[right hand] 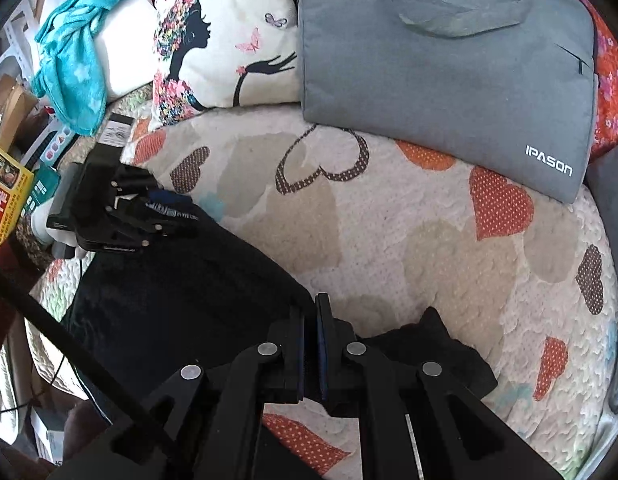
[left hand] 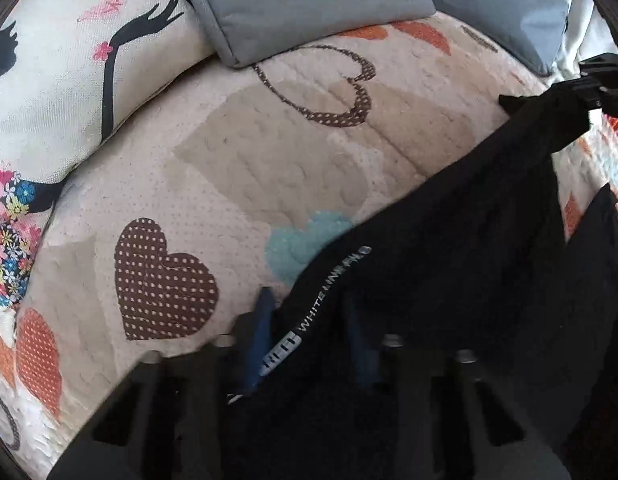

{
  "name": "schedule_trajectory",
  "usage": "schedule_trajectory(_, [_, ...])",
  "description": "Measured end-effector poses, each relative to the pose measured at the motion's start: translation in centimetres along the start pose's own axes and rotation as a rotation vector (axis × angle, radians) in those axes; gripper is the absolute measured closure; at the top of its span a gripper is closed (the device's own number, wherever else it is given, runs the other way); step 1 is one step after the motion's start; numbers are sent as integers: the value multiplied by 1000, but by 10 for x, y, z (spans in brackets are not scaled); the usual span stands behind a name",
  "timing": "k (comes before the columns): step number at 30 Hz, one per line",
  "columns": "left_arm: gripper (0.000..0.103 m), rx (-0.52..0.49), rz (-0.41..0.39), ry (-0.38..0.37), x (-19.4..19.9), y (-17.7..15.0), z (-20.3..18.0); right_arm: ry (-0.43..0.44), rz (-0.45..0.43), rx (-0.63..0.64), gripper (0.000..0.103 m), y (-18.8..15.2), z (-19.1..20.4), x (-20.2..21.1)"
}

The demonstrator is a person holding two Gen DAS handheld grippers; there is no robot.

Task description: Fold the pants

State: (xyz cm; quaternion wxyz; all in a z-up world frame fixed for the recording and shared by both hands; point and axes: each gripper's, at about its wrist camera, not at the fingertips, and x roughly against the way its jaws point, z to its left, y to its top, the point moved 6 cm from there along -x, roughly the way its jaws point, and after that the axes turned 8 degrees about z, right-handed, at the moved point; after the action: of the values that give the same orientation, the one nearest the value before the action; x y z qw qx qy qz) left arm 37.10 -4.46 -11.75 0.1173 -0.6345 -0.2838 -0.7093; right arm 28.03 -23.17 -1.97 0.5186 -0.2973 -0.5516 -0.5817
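Note:
Black pants point(left hand: 449, 248) point(right hand: 181, 280) hang stretched between both grippers above a heart-print quilt point(left hand: 269, 152) point(right hand: 389, 240). My left gripper point(left hand: 309, 320) has its blue pads on either side of the waistband with the white lettering and grips it; it also shows in the right wrist view point(right hand: 165, 208). My right gripper point(right hand: 310, 320) is shut on the other edge of the pants, with a black corner point(right hand: 433, 332) sticking out to its right. It appears at the far right of the left wrist view point(left hand: 589, 88).
A grey laptop bag point(right hand: 449, 72) point(left hand: 301, 4) and a cushion with a girl print point(right hand: 229, 52) point(left hand: 69, 80) lie at the back of the quilt. A turquoise towel point(right hand: 73, 60) and boxes point(right hand: 9, 192) sit off the left edge.

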Motion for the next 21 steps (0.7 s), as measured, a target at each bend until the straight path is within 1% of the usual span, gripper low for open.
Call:
schedule_trajectory(2, [87,-8,-25,22,9,-4,-8,1,-6,1,97,-1,2,2])
schedule_trajectory(4, [90,12,-52,26,21,-9,-11,6,-15,-9,97,-5,3,6])
schedule_trajectory(6, [91,39,-83,26,36,-14,-12,6,-20,-17,97,-10,4,10])
schedule_trajectory(8, [92,83,-135,24,61,-27,-15,10,-27,-24,97,-17,6,15])
schedule_trajectory(11, [92,152,-202,-12,91,-51,-25,33,-36,-35,97,-35,15,25])
schedule_trajectory(15, [92,248,-263,-58,117,-97,-57,97,-29,-53,97,-74,35,32])
schedule_trajectory(17, [92,335,-281,-108,123,-135,-76,136,5,-52,97,-104,50,28])
schedule_trajectory(18, [92,360,-283,-116,121,-145,-83,150,24,-50,97,-117,56,25])
schedule_trajectory(19, [92,399,-278,-127,118,-162,-93,162,46,-48,97,-131,63,20])
schedule_trajectory(20, [92,436,-260,-139,113,-182,-104,180,79,-51,97,-151,72,12])
schedule_trajectory(21, [92,469,-239,-128,107,-201,-114,187,102,-56,97,-165,77,6])
